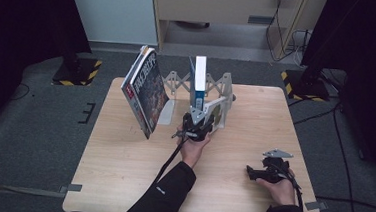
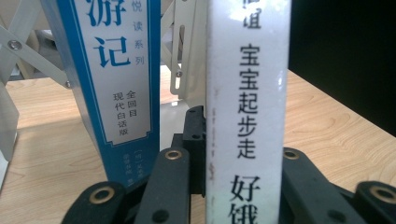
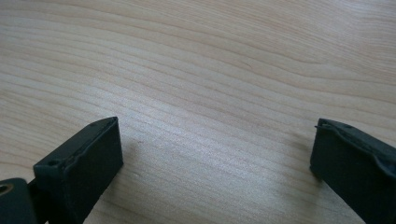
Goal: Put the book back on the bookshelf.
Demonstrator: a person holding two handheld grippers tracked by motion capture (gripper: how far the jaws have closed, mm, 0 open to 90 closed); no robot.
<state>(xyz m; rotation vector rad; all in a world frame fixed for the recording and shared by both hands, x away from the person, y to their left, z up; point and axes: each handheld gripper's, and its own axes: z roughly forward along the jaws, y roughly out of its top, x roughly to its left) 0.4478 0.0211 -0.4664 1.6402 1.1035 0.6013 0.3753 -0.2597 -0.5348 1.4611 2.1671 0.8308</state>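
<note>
White-spined book [image 2: 245,112]: clamped at its lower spine between the jaws of the left gripper [image 1: 196,125], at the expanding rack [image 1: 222,86], just beside the upright blue book [image 2: 116,70]. For slotting, the spine is best kept vertical and the squeeze maintained until seated. Right gripper [image 3: 215,158]: spread wide, nothing between, resting apart on the wooden table [image 3: 210,56].

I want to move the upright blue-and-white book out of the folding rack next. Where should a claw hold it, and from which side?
Grip the blue-and-white book across its spine edge, low down, coming from the person's side of the wooden table. It stands upright in the beige folding rack with the spine facing that way, and the left claw, shut on the thin white book beside it, grips the same way.
</note>
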